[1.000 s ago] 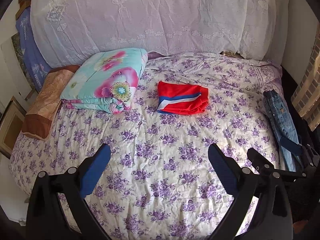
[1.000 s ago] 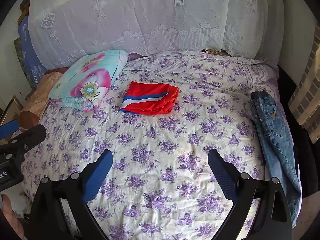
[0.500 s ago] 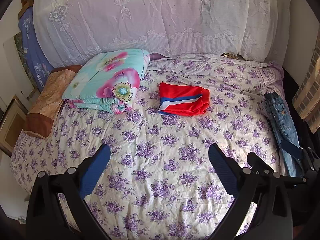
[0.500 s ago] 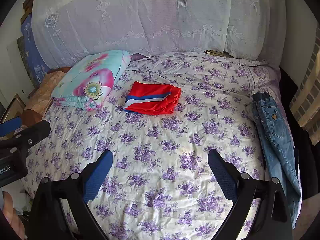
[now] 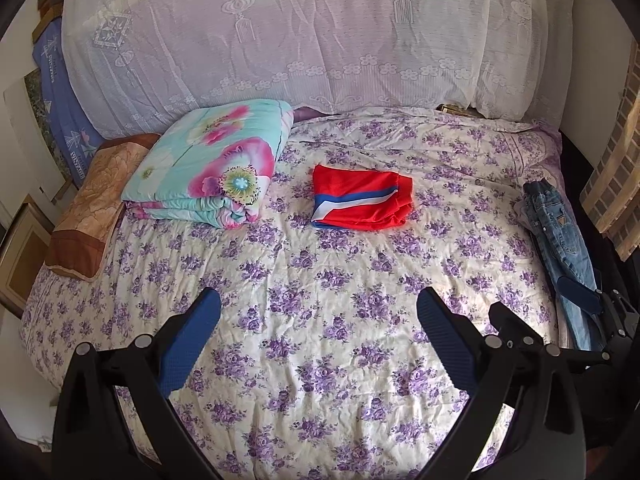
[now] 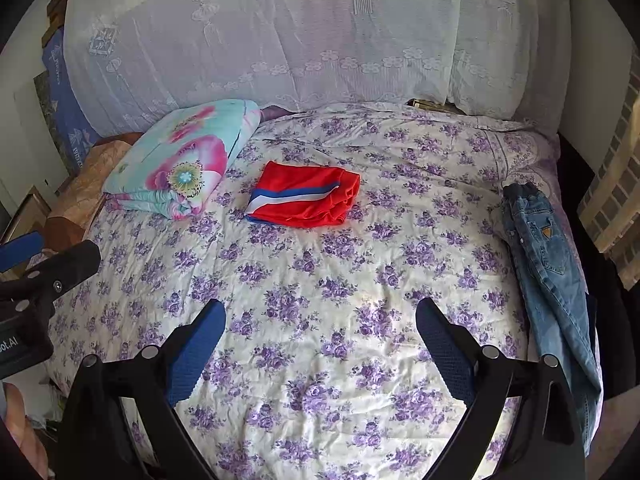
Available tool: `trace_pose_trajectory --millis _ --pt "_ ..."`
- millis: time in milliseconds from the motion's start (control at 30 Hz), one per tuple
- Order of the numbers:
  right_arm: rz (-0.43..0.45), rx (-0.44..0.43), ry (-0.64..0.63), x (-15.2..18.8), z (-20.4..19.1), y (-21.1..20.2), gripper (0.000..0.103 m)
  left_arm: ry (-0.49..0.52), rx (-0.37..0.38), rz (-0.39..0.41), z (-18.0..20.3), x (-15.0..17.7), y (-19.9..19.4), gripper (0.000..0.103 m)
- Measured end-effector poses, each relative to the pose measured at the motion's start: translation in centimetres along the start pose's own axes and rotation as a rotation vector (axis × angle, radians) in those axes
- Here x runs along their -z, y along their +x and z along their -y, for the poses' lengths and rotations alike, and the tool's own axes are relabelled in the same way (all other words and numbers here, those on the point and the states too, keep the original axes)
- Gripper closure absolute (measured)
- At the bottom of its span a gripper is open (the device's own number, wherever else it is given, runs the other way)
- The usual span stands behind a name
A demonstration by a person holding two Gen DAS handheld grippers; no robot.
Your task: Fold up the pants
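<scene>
Blue jeans lie along the right edge of the bed, also seen in the left wrist view. Red shorts with a blue and white stripe lie folded mid-bed, also in the right wrist view. My left gripper is open and empty above the near part of the bed. My right gripper is open and empty, left of the jeans. The right gripper's fingers show at the right of the left wrist view, over the jeans' lower end.
The bed has a purple floral sheet. A folded floral quilt and a brown pillow lie at the left. A lace-covered headboard stands behind. A wall and lattice are at the right.
Both views have drifted slightly, the bed contents shifting a little up and right in frame. Both grippers stay open. Nothing on the bed has moved.
</scene>
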State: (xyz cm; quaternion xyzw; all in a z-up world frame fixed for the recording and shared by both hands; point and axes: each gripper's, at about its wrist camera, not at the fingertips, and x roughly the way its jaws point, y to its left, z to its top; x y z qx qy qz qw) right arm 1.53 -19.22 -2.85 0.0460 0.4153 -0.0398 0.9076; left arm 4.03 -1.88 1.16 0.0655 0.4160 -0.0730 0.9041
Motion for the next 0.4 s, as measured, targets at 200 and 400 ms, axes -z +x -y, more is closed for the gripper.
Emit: trace_pose_trajectory --millis 200,400 --pt "0.004 0.003 0.001 0.13 0.09 -0.14 0.007 0.017 -0.003 0.006 0.19 -0.25 -0.13 0.007" --pt "0.003 0.004 0.005 0.24 0.26 -0.20 0.007 0.006 0.002 -0.010 -0.03 -0.32 0.27 0.007"
